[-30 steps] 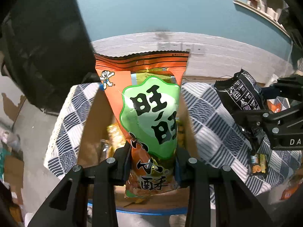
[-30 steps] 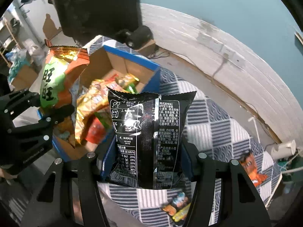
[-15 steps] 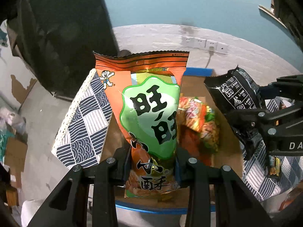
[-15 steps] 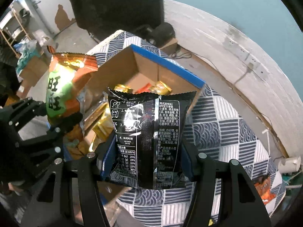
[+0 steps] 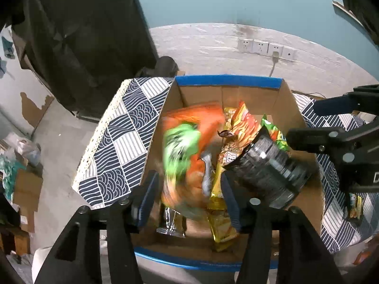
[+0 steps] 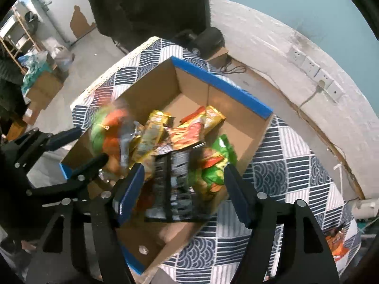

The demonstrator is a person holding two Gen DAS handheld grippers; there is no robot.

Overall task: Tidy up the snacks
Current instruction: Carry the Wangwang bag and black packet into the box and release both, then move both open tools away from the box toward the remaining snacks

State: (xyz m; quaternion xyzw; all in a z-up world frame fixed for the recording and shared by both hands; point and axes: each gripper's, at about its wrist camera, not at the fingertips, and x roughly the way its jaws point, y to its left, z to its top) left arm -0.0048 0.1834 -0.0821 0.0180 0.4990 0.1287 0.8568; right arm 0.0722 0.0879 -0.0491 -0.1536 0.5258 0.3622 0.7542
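A cardboard box point(image 5: 227, 81) with blue-taped rim stands on a patterned tablecloth and holds several snack bags. My left gripper point(image 5: 189, 196) is open above the box; the orange-and-green bag point(image 5: 187, 146) is blurred, dropping out of it into the box's left side. My right gripper point(image 6: 183, 189) is open too; the black bag point(image 6: 171, 184) is blurred, falling between its jaws into the box. The black bag also shows in the left wrist view point(image 5: 267, 168), with the right gripper point(image 5: 336, 142) beside it. The box also shows in the right wrist view point(image 6: 220, 80).
The blue-and-white tablecloth point(image 6: 284, 165) covers the table. Loose snacks lie on it at the right point(image 6: 336, 243) and in the left wrist view point(image 5: 354, 207). A wall with sockets point(image 5: 267, 47) is behind. A dark chair point(image 5: 83, 35) and floor clutter point(image 6: 40, 71) stand left.
Both grippers have opened over the box. The orange-and-green bag and the black bag have left the jaws and are falling into the box.
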